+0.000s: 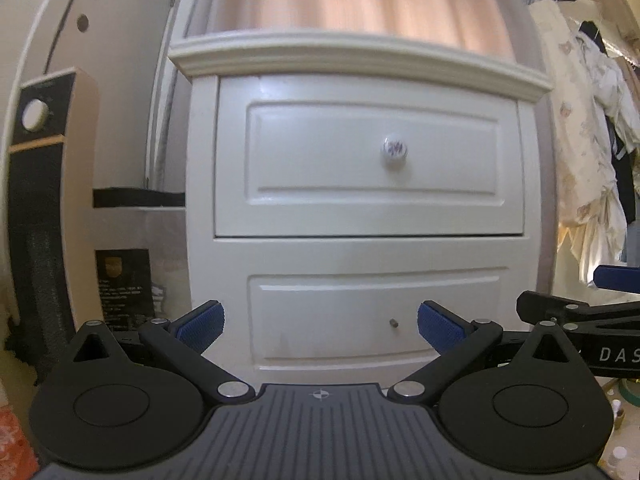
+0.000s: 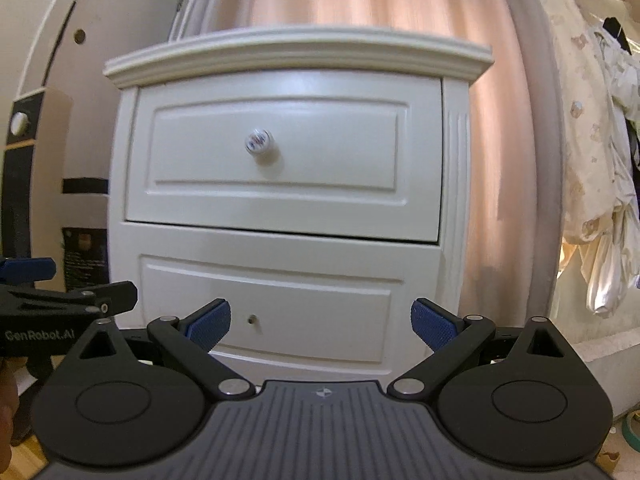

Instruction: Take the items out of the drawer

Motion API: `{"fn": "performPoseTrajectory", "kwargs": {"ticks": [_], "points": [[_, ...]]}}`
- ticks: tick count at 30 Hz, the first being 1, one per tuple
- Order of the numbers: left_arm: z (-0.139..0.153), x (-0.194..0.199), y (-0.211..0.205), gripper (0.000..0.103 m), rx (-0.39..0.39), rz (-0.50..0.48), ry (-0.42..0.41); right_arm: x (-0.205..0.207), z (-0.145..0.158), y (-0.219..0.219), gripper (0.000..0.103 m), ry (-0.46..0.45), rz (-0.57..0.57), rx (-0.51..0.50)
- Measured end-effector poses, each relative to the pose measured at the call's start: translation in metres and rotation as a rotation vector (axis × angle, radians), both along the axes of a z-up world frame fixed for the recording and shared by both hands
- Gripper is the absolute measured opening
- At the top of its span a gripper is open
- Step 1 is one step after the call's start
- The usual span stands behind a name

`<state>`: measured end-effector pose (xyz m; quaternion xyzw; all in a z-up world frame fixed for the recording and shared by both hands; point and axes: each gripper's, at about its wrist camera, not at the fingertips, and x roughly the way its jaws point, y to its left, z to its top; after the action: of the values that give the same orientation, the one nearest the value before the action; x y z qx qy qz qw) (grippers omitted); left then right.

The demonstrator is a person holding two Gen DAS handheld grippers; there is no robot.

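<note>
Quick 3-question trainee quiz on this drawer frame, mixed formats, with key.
1. True or false: the top drawer is pulled fully out.
2. Multiple choice: the bottom drawer has (A) a patterned round knob, (B) only a small stub where a knob would sit, (C) a bar handle.
3. Fill in: the left gripper and right gripper are both ____, holding nothing.

Key: 1 false, it sits almost flush; the knob is untouched. 2 B. 3 open.
</note>
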<state>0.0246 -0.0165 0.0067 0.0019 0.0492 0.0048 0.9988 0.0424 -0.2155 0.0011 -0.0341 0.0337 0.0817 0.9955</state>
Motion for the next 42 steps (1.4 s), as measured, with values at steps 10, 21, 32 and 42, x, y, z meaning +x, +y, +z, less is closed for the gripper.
{"fn": "performPoseTrajectory", "kwargs": {"ticks": [10,21,32,42], "points": [[0.003,-0.059,0.001,0.103,0.031,-0.013,-0.033,-0.06,0.002,-0.002,0.103,-0.049,0.0,0.019],[0.006,-0.096,0.01,0.103,0.008,-0.009,-0.047,-0.105,0.005,0.007,0.103,-0.094,-0.01,0.027],[0.007,-0.104,0.01,0.103,0.015,-0.006,-0.044,-0.128,0.006,0.01,0.103,-0.109,-0.019,0.038],[0.004,-0.1,0.01,0.103,0.008,-0.007,-0.024,-0.129,0.003,0.005,0.103,-0.098,-0.017,0.048]]}}
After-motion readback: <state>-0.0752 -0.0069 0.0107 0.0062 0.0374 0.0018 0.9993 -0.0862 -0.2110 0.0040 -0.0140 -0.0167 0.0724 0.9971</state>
